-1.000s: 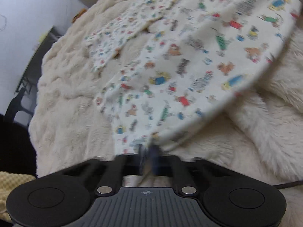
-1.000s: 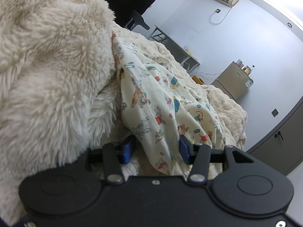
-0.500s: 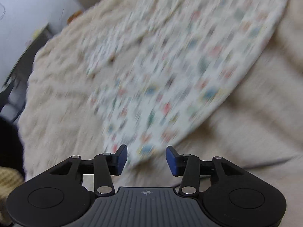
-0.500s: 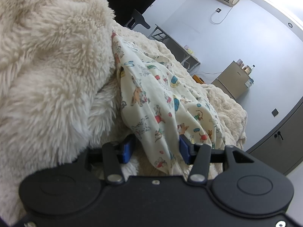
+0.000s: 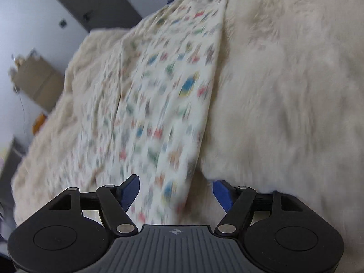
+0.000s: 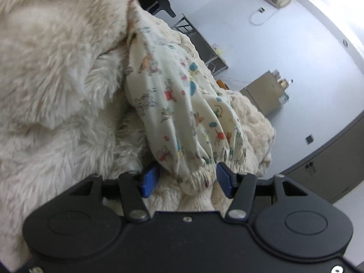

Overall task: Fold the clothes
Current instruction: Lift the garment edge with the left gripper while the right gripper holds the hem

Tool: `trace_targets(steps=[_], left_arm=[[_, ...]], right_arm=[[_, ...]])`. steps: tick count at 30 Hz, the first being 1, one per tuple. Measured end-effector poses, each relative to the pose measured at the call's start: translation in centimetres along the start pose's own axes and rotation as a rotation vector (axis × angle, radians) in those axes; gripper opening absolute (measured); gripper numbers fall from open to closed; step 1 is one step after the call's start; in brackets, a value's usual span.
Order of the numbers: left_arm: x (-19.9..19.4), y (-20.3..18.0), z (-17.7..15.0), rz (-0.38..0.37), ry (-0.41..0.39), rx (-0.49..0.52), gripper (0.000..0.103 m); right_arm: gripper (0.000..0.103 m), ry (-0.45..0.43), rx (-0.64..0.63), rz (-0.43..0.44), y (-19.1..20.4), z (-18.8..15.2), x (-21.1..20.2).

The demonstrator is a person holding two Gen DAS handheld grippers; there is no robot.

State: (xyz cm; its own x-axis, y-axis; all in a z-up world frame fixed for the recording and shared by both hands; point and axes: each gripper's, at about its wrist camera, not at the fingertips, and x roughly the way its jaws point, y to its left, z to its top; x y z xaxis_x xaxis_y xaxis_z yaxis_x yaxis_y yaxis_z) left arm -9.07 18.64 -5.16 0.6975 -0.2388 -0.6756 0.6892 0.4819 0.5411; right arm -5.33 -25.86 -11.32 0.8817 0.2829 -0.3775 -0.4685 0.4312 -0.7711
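Observation:
A cream garment with small coloured cartoon prints (image 5: 163,104) lies spread on a cream fluffy blanket (image 5: 284,102). My left gripper (image 5: 176,184) hovers over the garment's near edge. Its jaws are opening, and its blue pads (image 5: 130,188) stand apart and clear of the cloth, which shows between them lower down. This view is blurred by motion. In the right wrist view the garment's gathered elastic hem (image 6: 198,170) lies between the blue pads (image 6: 149,179) of my right gripper (image 6: 186,175). That gripper is open, and the cloth sits loose and unsqueezed. A thick fold of blanket (image 6: 56,68) rises to its left.
A brown cabinet (image 6: 264,93) stands by the far wall and also shows as the brown cabinet (image 5: 36,84) in the left wrist view. A metal table frame (image 6: 204,45) and a black chair (image 6: 163,4) stand beyond the bed. Dark cupboards (image 6: 318,170) line the right wall.
My left gripper was shut on the garment's edge; it has let go, opened wide and swung across to the cloth's side by the fluffy fold. The right gripper has stayed nearly in place.

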Motion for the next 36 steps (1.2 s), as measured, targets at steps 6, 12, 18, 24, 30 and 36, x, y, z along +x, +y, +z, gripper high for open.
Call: trace_targets(steps=[6, 12, 18, 24, 30, 36], left_arm=[[2.6, -1.2, 2.4, 0.256, -0.012, 0.046, 0.047], [3.5, -2.2, 4.1, 0.314, -0.126, -0.012, 0.012], [2.9, -1.8, 4.5, 0.285, -0.180, -0.041, 0.004], [-0.1, 1.1, 4.7, 0.289, -0.248, -0.116, 0.004], [0.7, 2.0, 5.7, 0.257, -0.215, -0.211, 0.005], [1.2, 2.0, 5.6, 0.214, -0.124, -0.260, 0.009]], right_arm=[[0.034, 0.022, -0.040, -0.063, 0.1, -0.3, 0.5], [0.029, 0.017, -0.068, -0.079, 0.7, -0.7, 1.2], [0.015, -0.012, -0.093, -0.074, 0.9, -1.0, 1.1], [0.011, -0.034, -0.079, -0.078, -0.8, -0.4, -0.7], [0.033, -0.040, -0.064, -0.019, -0.1, -0.5, -0.5], [0.044, -0.035, -0.065, 0.010, 0.9, -0.6, 0.0]])
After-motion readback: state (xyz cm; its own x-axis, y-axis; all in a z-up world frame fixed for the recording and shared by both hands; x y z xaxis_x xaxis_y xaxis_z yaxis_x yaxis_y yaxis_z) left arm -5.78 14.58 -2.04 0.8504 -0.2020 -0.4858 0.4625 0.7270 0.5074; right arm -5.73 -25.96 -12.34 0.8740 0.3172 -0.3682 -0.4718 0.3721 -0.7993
